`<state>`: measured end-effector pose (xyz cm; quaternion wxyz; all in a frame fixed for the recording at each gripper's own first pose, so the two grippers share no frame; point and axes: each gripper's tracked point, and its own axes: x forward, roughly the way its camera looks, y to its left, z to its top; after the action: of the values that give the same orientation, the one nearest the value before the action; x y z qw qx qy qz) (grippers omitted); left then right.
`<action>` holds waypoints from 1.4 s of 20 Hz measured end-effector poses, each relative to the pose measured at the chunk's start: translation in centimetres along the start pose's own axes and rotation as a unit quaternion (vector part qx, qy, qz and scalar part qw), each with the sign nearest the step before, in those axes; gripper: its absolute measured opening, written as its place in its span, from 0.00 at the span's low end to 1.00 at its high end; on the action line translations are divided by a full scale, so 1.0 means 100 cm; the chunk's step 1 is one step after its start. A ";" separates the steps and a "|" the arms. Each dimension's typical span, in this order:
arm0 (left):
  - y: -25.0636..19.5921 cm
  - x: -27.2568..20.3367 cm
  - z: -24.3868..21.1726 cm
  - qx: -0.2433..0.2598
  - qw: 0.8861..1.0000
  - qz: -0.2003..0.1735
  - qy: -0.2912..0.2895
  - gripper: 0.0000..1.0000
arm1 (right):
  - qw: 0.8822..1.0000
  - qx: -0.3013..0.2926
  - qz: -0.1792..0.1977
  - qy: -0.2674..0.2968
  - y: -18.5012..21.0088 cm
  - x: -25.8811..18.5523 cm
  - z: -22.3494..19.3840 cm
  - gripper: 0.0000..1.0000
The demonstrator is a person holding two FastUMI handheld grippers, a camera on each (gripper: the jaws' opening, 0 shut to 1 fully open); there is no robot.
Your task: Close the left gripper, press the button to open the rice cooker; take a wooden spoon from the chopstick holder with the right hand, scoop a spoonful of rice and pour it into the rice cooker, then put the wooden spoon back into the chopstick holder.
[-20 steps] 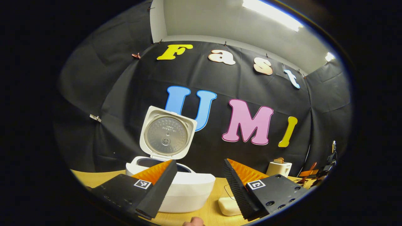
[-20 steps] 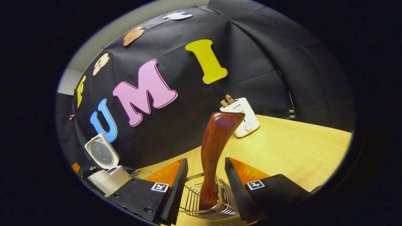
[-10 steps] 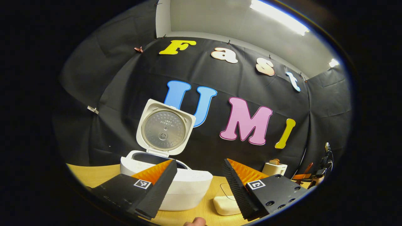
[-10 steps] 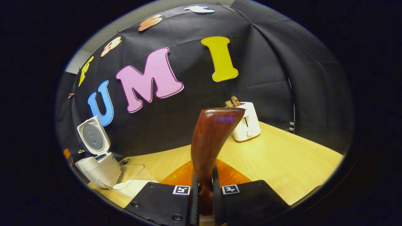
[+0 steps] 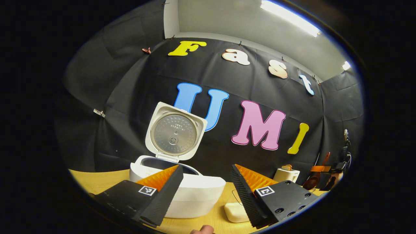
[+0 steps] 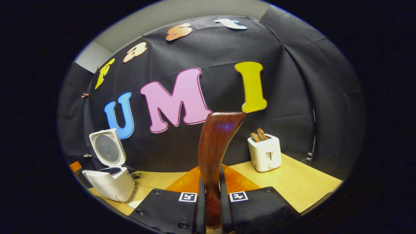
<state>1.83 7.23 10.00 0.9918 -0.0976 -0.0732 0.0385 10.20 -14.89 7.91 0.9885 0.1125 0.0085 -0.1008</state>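
The white rice cooker [image 5: 191, 195] stands open on the wooden table, its lid [image 5: 175, 133] tipped up and back. My left gripper [image 5: 204, 188] hovers just in front of it, open, with nothing between its fingers. A pale low container [image 5: 235, 212] lies to the cooker's right. In the right gripper view my right gripper [image 6: 211, 201] is shut on the dark wooden spoon [image 6: 216, 149], whose handle rises straight up. The cooker [image 6: 110, 183] stands far to the left there. In the left gripper view the spoon [image 5: 317, 175] hangs at the far right.
A white toaster [image 6: 265, 152] with bread in its slots stands at the back of the table [image 6: 302, 185] by the black cloth wall; it is also in the left gripper view [image 5: 286, 175]. A fingertip [image 5: 203, 230] pokes in at the bottom edge.
My right gripper closed on the wooden spoon and lifted it up out of the wire holder, which has dropped out of view. The left gripper stayed open and barely shifted.
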 end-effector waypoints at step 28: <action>0.032 0.008 -0.010 -0.008 0.999 0.026 0.018 0.95 | 0.951 -0.234 0.140 0.146 0.183 0.048 -0.169 0.21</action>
<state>2.57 10.22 8.55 0.9907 -0.1083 -0.0534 0.0622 18.68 5.46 -4.66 0.9792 -0.1083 0.1601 0.0610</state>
